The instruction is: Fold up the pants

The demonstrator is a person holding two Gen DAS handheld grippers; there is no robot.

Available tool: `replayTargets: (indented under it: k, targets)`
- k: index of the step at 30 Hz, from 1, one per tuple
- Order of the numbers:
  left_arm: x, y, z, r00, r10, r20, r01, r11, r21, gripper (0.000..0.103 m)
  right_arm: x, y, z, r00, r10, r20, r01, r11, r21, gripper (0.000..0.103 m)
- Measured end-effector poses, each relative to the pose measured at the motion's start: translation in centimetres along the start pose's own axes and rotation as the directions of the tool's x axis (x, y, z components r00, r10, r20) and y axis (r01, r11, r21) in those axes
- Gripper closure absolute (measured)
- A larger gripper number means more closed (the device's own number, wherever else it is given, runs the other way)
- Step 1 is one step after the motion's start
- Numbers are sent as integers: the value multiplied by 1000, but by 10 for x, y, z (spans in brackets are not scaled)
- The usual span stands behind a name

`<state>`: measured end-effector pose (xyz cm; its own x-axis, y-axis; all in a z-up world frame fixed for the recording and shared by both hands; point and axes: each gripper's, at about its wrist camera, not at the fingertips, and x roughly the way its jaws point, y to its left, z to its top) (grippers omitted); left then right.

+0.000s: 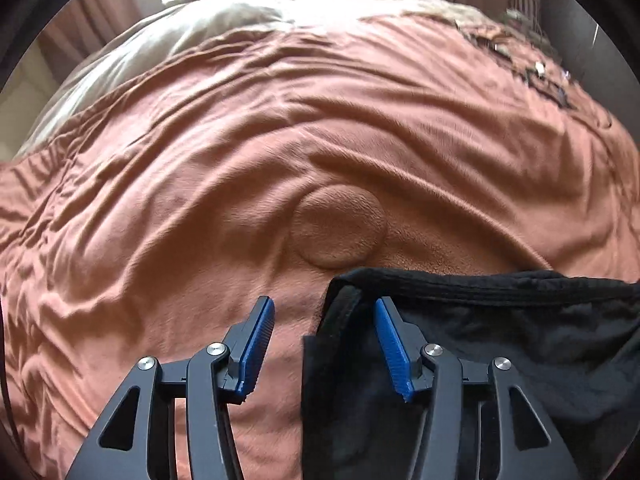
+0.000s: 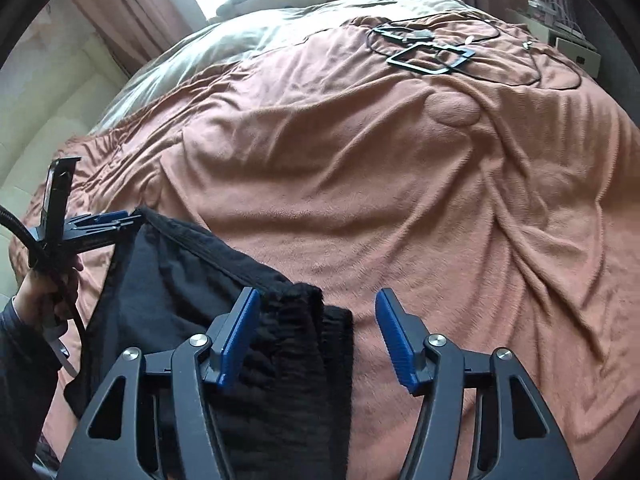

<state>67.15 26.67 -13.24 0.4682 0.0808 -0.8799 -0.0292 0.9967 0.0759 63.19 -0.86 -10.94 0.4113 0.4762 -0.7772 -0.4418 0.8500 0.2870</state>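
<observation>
Your pants (image 1: 500,332) lie on the bed (image 1: 240,160) near its front edge, waistband spread between your two hands. Both grippers stand with fingers apart: the left gripper (image 1: 324,344) straddles one waistband corner, the right gripper (image 2: 316,336) the other, and neither is pressing cloth. That looks like one laying-down step finished; how many folds are in I can't tell, and more probably remain

No text or label can be read
</observation>
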Motion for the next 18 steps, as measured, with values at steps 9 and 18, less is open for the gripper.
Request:
replayTargets:
  k: [9,18]
  targets:
    - [-57,22,-37,999,-43,14,44,996,-77,37,-42,-19,-26,997,72,12,-73,995,71,44]
    - [-97,18,-83,994,-104,18,105,988,-116,37,-67,-28,-58,989,145,11,-145,981,130,43]
